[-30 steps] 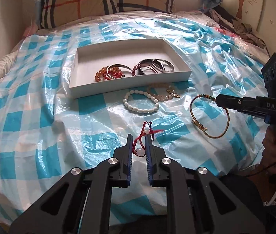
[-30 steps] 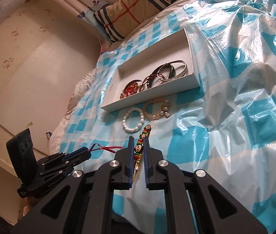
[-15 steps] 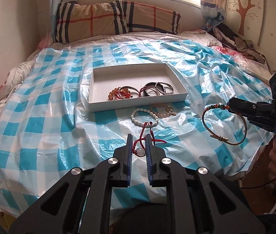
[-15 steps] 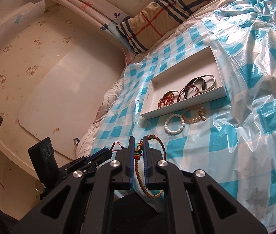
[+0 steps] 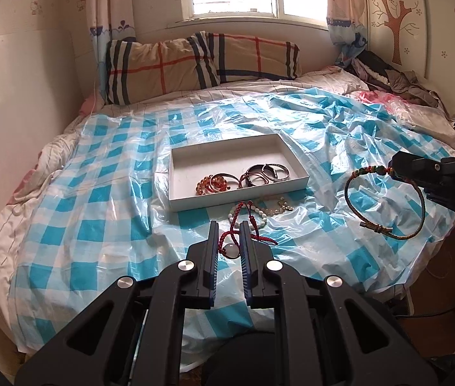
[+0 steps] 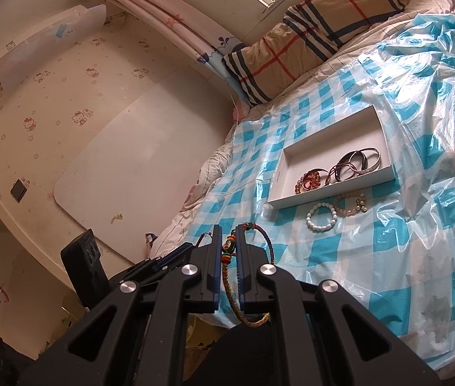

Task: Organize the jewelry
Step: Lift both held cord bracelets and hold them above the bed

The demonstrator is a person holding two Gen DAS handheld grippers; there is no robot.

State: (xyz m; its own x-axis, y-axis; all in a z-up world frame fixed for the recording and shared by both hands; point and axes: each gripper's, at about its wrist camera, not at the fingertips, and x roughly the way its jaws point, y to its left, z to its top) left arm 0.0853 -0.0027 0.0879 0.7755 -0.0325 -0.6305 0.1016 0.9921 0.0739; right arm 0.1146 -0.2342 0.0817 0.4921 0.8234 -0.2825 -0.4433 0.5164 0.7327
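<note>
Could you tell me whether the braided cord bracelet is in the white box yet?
Not yet. The braided cord bracelet hangs clamped in the right gripper, off to the side of the white box.

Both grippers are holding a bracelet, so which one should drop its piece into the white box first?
Probably the left gripper: its red cord bracelet lines up with the white box straight ahead. The right gripper holds its braided bracelet off to the side.

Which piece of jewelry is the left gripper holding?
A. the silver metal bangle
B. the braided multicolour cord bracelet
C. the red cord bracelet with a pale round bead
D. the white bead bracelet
C: the left gripper is shut on the red cord bracelet with a pale round bead; the braided multicolour cord bracelet hangs from the right gripper.
</note>
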